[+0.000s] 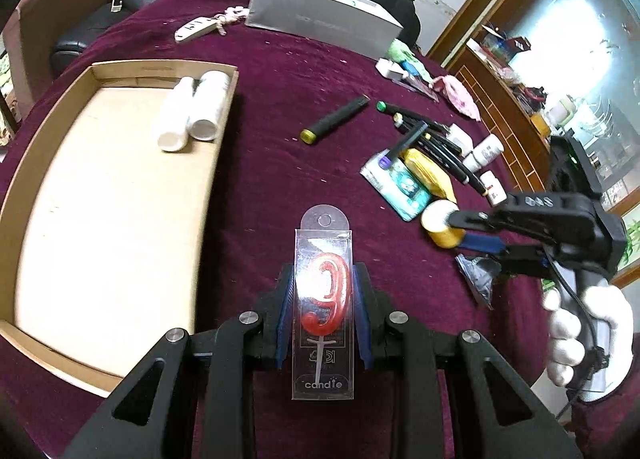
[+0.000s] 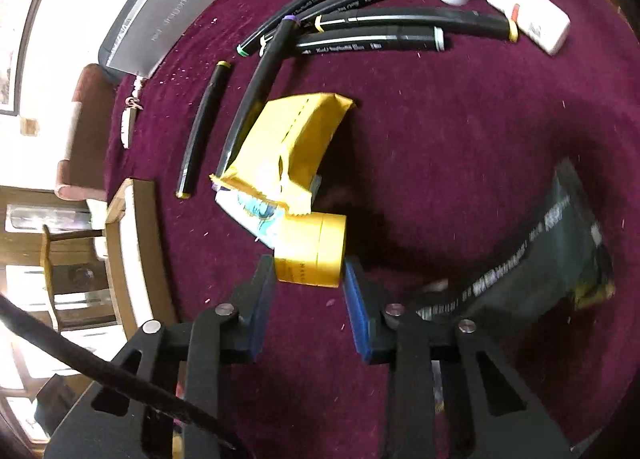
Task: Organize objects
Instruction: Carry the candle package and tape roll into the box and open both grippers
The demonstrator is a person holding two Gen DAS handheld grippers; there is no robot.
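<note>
Cloth (image 1: pixel 280 71) of dark maroon covers the table, and everything else lies on it. At its left edge in the left wrist view sits a wooden tray (image 1: pixel 24 187) with two white bottles (image 1: pixel 192 107) lying side by side against its far right wall. Beyond, a grey box (image 1: pixel 320 19) bears faint lettering that cannot be read. A loose heap to the right holds black markers (image 2: pixel 400 25) with white print too small to make out, a white bottle (image 2: pixel 528 17) with a red-marked label, a yellow pouch (image 2: pixel 288 139) lying over a teal-printed packet (image 2: pixel 248 211), and a dark wrapper (image 2: pixel 532 259) with blurred white text. One marker (image 1: pixel 336 119) lies apart, between tray and heap.

A clear plastic pack (image 1: pixel 324 299) is clamped between the blue pads of the left gripper (image 1: pixel 323 291); it stands upright above the cloth, just right of the tray, holds a red "9" candle, and reads "candle" at its foot.

A yellow jar (image 2: pixel 312 249) lies on its side, touching the teal packet. The right gripper (image 2: pixel 310 279), held by a white-gloved hand (image 1: pixel 580 335), has its pads on either side of the jar and pressing its ends. Gold lettering on the jar is partly hidden and cannot be read whole.
</note>
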